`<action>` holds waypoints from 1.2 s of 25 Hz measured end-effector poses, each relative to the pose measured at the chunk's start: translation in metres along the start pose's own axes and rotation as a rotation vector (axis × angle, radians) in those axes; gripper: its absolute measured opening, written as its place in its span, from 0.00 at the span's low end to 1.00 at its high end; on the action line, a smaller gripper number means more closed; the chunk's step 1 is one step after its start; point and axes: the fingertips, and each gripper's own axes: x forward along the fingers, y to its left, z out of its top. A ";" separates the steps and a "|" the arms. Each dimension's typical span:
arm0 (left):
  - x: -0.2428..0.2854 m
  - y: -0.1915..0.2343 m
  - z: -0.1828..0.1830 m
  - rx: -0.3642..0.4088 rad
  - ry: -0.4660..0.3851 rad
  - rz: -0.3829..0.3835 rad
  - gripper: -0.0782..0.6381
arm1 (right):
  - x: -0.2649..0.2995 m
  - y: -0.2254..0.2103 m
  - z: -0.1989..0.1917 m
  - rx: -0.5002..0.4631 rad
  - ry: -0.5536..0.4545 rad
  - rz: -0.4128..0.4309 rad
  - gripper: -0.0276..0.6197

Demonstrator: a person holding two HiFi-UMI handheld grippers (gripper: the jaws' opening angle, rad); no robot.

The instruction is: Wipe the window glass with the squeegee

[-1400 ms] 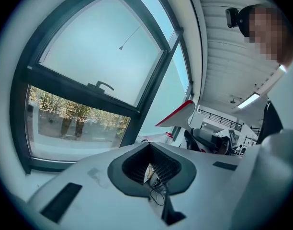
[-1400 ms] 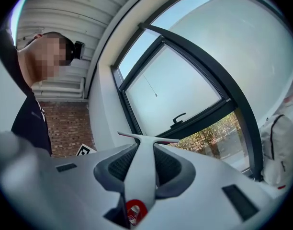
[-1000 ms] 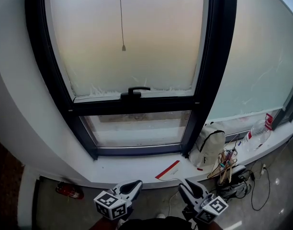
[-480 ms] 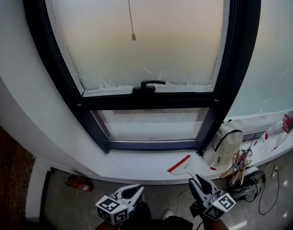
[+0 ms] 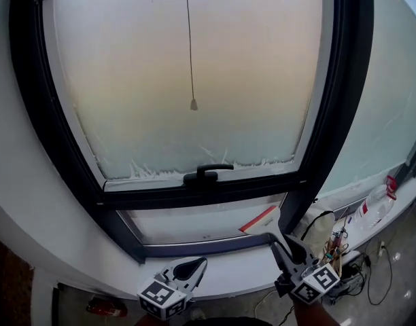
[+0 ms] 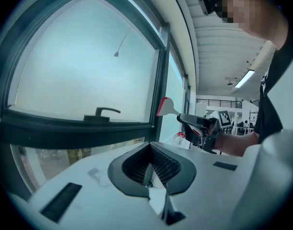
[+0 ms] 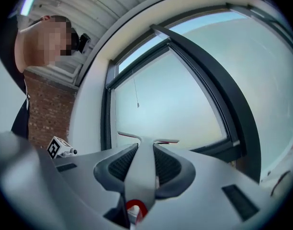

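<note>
The squeegee (image 5: 261, 220) has a white blade with a red edge and a white handle. My right gripper (image 5: 284, 244) is shut on that handle and holds the blade up in front of the lower window pane (image 5: 194, 224). Seen from the right gripper view, the handle runs between the jaws of the right gripper (image 7: 145, 156) to the blade of the squeegee (image 7: 148, 140). My left gripper (image 5: 189, 270) hangs low at the sill, shut with nothing in it. Its view shows the left gripper (image 6: 151, 175), the squeegee (image 6: 166, 108) and the right gripper (image 6: 196, 124). The frosted upper glass (image 5: 194, 60) fills the dark frame.
A black window handle (image 5: 206, 175) sits on the sash, and a pull cord with a bead (image 5: 193, 104) hangs before the glass. On the white sill (image 5: 228, 282) at the right stand a white backpack (image 5: 321, 228), a plastic bottle (image 5: 372, 202) and hangers (image 5: 337, 243). A red object (image 5: 102, 307) lies on the floor.
The squeegee lay on the sill; my right gripper has closed on its handle and lifted it up toward the lower pane. The head view has tilted upward. The left gripper stayed low.
</note>
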 end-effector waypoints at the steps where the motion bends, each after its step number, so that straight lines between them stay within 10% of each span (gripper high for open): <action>1: 0.004 0.012 0.013 0.026 -0.015 -0.016 0.11 | 0.015 -0.003 0.014 -0.057 -0.021 -0.018 0.17; 15: 0.058 0.033 0.170 0.328 -0.133 -0.228 0.11 | 0.139 -0.037 0.312 -0.539 -0.332 -0.204 0.17; 22: 0.108 0.021 0.223 0.385 -0.088 -0.216 0.11 | 0.173 -0.067 0.450 -0.493 -0.475 -0.161 0.17; 30: 0.132 0.000 0.233 0.416 -0.088 -0.174 0.11 | 0.186 -0.115 0.492 -0.548 -0.536 -0.188 0.17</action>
